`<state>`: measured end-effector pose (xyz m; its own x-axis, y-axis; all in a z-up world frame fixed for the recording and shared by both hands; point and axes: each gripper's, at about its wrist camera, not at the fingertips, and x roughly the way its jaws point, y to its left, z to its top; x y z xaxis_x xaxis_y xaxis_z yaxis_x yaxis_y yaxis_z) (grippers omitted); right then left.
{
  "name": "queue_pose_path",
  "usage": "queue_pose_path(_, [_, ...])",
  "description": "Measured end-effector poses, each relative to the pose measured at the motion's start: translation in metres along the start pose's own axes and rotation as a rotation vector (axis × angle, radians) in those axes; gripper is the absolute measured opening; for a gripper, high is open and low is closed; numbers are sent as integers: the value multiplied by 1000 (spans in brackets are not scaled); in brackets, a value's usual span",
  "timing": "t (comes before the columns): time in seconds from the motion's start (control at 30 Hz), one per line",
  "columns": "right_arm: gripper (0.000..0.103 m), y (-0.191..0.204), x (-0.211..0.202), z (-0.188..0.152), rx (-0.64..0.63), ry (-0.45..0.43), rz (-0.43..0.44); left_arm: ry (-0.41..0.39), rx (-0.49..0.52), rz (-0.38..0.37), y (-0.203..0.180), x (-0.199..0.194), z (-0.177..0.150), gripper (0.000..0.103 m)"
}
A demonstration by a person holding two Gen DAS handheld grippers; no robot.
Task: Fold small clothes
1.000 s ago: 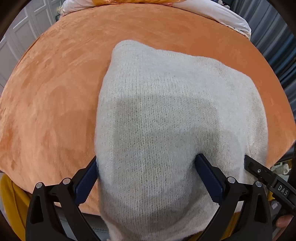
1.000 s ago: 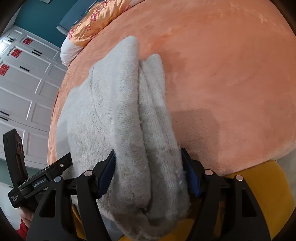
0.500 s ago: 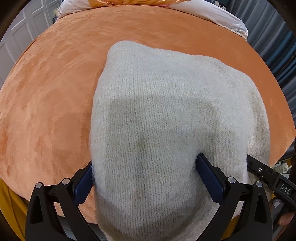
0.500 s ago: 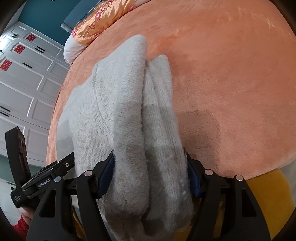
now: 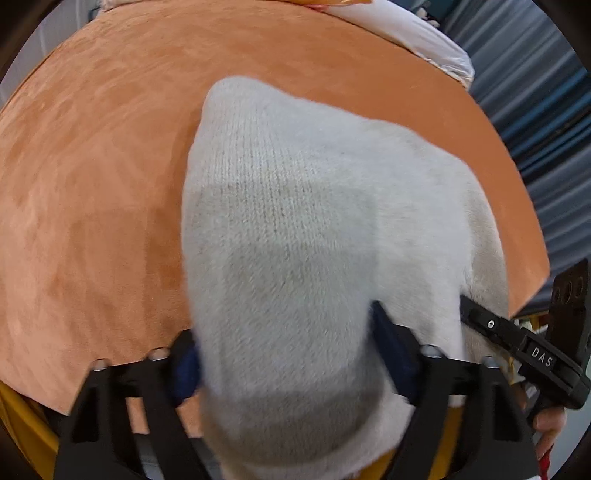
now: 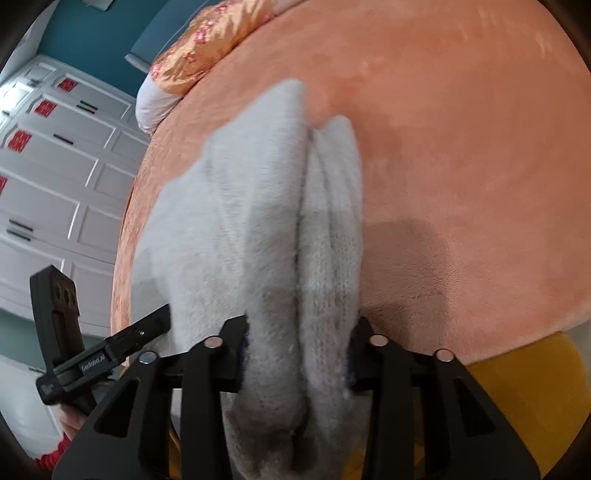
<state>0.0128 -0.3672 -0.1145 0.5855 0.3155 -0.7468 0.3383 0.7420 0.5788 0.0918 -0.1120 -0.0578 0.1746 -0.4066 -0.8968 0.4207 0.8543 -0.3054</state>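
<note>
Gripping the grey knit garment (image 5: 295,236) at lower centre frame, left gripper (image 5: 284,354) was clamped on its near edge; right gripper (image 6: 297,354) pinched bunched layers likewise. Orange bedcover (image 5: 92,166) lay beneath. Advice: carry both edges level, lay flat.

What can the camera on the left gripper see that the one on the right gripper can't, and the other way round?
Only the left wrist view shows the blue-grey pleated curtain at the right edge and the broad flat top of the garment. Only the right wrist view shows the white panelled wardrobe doors, the teal wall, and the garment's stacked folded edges from the side. Both show the cream knitted garment on the orange plush bedspread, the white pillow, and the garment bunched between each gripper's fingers: left gripper, right gripper.
</note>
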Motion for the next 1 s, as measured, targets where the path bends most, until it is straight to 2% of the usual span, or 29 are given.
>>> queue_pose_path(0.07, [33,7,-12,-3,-13,-16,22,0,8,-22,2,-8,-2,59])
queue_pose_path(0.17, [34,4,-12,-7,6,7,6,21,3,-38,6,-4,-6,58])
queue_pose_path(0.23, [40,-7,1,-8,41,51,-31,23,17,-21,5,-1,-7,62])
queue_pose_path(0.3, [50,-16,7,-6,102,34,11,39,12,-10,4,5,-3,75])
queue_pose_path(0.37, [50,-24,12,-3,165,52,46,48,-17,-38,7,9,2,75])
queue_pose_path(0.4, [47,-25,13,-2,187,59,51,48,-19,-50,7,8,2,69])
queue_pose_path(0.43, [38,-21,11,0,176,66,50,46,-15,-63,7,5,4,64])
queue_pose_path(0.5, [32,-3,-1,1,103,43,18,24,1,-97,8,-11,7,48])
queue_pose_path(0.57, [31,16,-21,0,56,-6,39,-20,1,-161,10,-39,11,40])
queue_pose_path(0.6, [30,31,-39,0,33,-49,86,-38,5,-183,10,-50,14,39])
queue_pose_path(0.77, [30,91,-99,3,-82,-188,187,-215,76,-255,8,-138,29,37])
queue_pose_path(0.87, [30,125,-120,3,-148,-258,254,-318,103,-270,16,-184,34,37])
queue_pose_path(0.9, [30,140,-128,4,-173,-290,301,-363,116,-267,23,-202,36,37])
queue_pose_path(1.0, [33,167,-124,14,-216,-320,357,-423,112,-217,44,-219,46,41])
